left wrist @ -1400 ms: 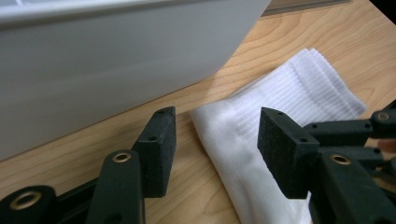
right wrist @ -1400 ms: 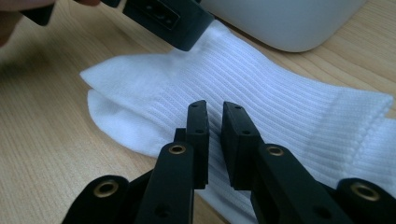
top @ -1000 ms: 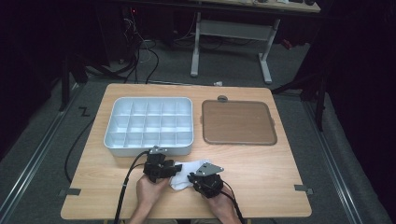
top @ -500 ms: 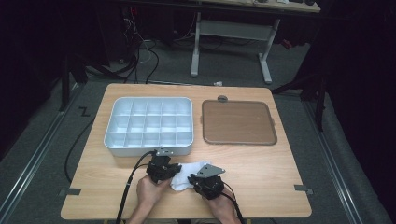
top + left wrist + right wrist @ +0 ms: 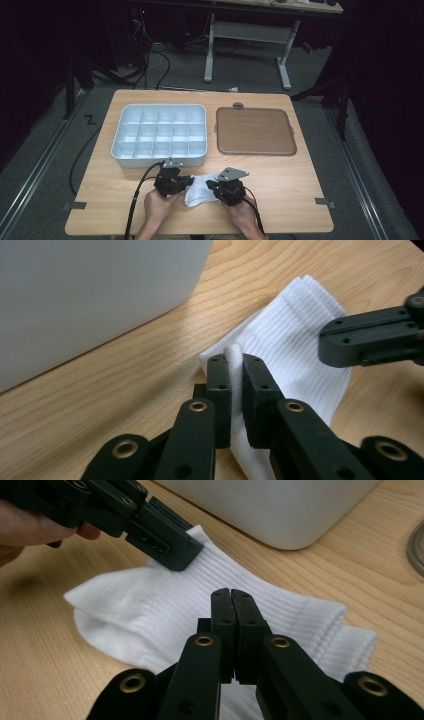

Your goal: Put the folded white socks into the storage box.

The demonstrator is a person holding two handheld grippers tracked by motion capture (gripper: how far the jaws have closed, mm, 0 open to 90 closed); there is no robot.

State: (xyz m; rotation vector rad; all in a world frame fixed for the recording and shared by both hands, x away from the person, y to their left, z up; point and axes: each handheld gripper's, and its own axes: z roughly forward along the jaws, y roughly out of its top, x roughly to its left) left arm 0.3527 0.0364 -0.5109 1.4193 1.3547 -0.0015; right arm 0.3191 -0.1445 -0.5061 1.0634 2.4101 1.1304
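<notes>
Left gripper (image 5: 236,371) pinches the white sock (image 5: 200,189) beside the compartment tray (image 5: 159,159); right gripper (image 5: 230,599) closed

Dim room, grey carpeted floor (image 5: 45,150), white-legged desk (image 5: 247,30) behind, tangled cables (image 5: 150,60) beneath.

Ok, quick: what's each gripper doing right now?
Left gripper: closed, pinching a fold of the white sock.
Right gripper: jaws shut together over the sock; whether it grips any fabric cannot be told.
</notes>
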